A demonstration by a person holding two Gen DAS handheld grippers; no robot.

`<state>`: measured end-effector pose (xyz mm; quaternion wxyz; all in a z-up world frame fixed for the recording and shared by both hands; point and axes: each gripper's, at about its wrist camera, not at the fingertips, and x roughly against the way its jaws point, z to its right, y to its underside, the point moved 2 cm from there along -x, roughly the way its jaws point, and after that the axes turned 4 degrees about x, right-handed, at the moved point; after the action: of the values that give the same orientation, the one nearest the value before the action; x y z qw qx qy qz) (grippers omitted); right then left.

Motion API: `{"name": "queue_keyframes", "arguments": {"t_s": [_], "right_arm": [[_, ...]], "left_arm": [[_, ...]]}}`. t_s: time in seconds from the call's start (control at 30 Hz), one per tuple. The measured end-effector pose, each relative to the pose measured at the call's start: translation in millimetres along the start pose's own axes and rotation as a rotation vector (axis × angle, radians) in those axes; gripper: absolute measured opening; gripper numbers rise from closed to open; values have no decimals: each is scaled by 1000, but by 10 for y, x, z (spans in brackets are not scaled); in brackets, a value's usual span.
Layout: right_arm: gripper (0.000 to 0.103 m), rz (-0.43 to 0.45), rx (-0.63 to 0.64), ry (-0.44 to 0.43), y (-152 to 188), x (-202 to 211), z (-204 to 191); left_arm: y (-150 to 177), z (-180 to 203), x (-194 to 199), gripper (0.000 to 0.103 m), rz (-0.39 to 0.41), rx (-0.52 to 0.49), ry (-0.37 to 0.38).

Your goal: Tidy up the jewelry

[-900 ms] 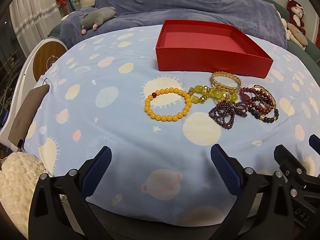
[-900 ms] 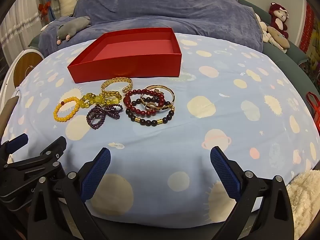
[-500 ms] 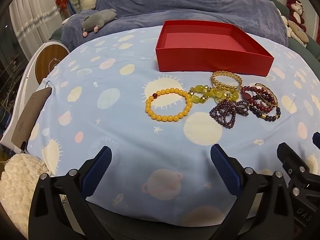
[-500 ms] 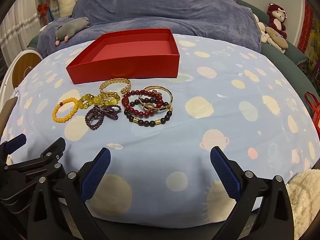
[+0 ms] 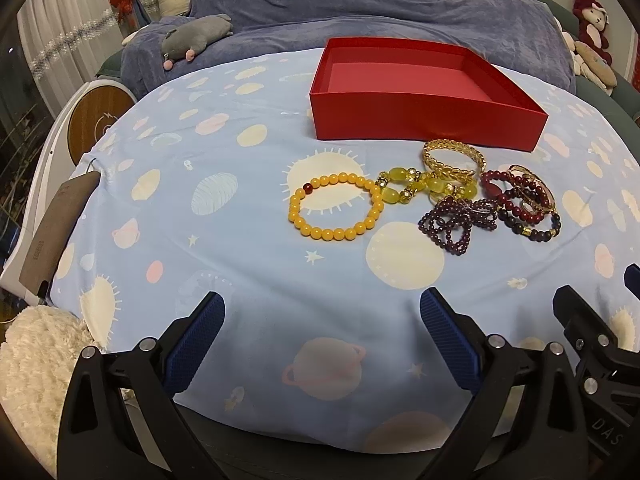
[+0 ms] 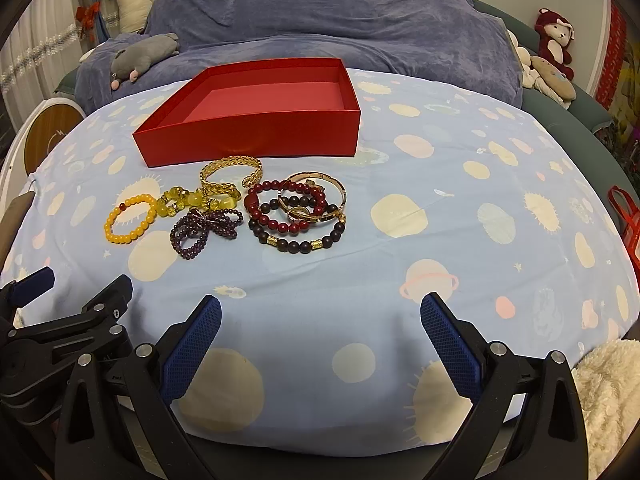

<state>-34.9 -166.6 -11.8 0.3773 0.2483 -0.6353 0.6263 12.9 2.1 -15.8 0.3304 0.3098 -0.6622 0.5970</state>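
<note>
An empty red box (image 5: 424, 116) (image 6: 256, 136) stands on the blue patterned cloth. In front of it lie several bracelets: a yellow bead bracelet (image 5: 300, 222) (image 6: 110, 228), a green-yellow bead bracelet (image 5: 400, 196), a gold chain bracelet (image 5: 434, 160) (image 6: 224, 190), a purple bead bracelet (image 5: 448, 236) (image 6: 188, 246), and dark red and black bead bracelets with a gold bangle (image 5: 520, 210) (image 6: 296, 216). My left gripper (image 5: 322, 340) is open and empty, near the cloth's front edge. My right gripper (image 6: 320, 342) is open and empty, beside it on the right.
A grey plush toy (image 5: 192, 38) and a blue-grey blanket (image 5: 400, 0) lie behind the box. More plush toys (image 6: 554, 46) sit at the far right. A white fluffy rug (image 5: 32, 364) lies at the front left, a round wooden-faced object (image 5: 96, 124) at the left.
Both grippers have drifted slightly; the view of the box and bracelets shifts a little. Nothing was taken hold of.
</note>
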Motion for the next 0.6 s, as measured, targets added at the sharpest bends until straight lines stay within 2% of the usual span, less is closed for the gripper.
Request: {"name": "queue_keyframes", "arguments": {"t_s": [0.3, 0.33, 0.6], "right_arm": [[96, 0, 0, 0, 1, -5, -8], [96, 0, 0, 0, 1, -5, -10], [96, -1, 0, 0, -1, -5, -8]], "left_arm": [[-12, -76, 8, 94, 0, 0, -1], [-2, 17, -13, 94, 0, -2, -5], [-9, 10, -11, 94, 3, -3, -7]]}}
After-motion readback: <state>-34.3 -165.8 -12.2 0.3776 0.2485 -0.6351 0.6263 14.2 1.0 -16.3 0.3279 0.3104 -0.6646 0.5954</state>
